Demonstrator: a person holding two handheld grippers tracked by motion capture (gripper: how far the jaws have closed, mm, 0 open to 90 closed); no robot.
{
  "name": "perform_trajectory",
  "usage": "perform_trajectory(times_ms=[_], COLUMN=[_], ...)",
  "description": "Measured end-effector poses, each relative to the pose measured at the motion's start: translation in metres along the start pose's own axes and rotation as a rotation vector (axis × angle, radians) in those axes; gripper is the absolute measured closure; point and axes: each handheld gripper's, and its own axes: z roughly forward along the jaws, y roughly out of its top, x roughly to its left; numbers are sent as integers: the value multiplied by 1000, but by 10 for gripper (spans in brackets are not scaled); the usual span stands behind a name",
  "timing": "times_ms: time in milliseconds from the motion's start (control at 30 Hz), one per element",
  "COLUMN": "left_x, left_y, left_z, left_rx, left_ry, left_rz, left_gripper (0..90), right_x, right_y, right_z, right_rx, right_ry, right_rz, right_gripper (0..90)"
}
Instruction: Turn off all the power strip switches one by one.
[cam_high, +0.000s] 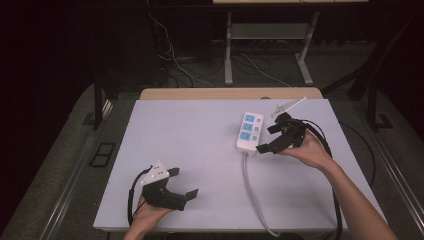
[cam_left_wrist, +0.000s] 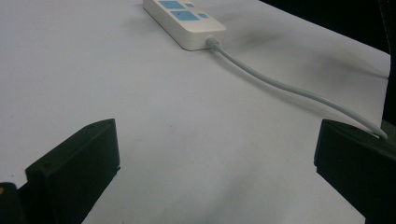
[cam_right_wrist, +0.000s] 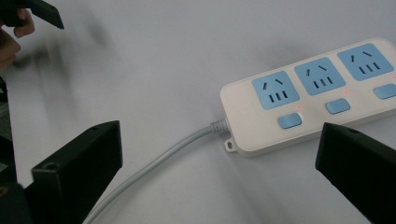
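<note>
1. The power strip (cam_high: 249, 131) lies flat on the white surface (cam_high: 200, 150), toward the far right, its three blue sockets facing up; its grey cable (cam_high: 253, 192) leaves the near end and runs in a loose curve to the near edge of the surface.
2. The right gripper (cam_high: 272, 137) hovers just beside the strip's cable end, jaws spread wide and holding nothing; in the right gripper view the strip's near end and the cable's strain relief sit between the two jaws.
3. The left gripper (cam_high: 182, 183) rests low at the near left, well apart from the strip, jaws likewise wide apart and empty.
4. The strip looks like a rigid plastic shell, probably light for its bulk, smooth and a little slippery; it should not crush under a firm squeeze.
5. The best hold is likely across the narrow width of the body, on the two long flat sides, clear of the sockets and the small blue switches (cam_right_wrist: 290, 121); small red lamps glow beside those switches, so an accidental press may matter.
6. The cable is soft and springy; it will drag and may swing the strip round if the body is lifted from one end; gripping the cable alone would give poor control.
</note>
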Motion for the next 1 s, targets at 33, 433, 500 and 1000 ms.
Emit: perform_trajectory(times_ms=[33, 433, 500, 1000], left_x=[0, 1, 2, 6], left_y=[0, 0, 0, -2], left_z=[0, 0, -1, -2], left_rx=[0, -3, -6, -17], left_ry=[-1, -6, -4, -4], left_rz=[-1, -4, -9, -12], left_gripper=[0, 0, 0, 0], right_x=[0, -15, -16, -32], right_y=[0, 10, 10, 8], right_z=[0, 9, 10, 23], right_rx=[0, -3, -5, 2], right_ry=[0, -38, -42, -53], right_rz=[0, 11, 9, 7], right_gripper=[4, 56, 56, 369])
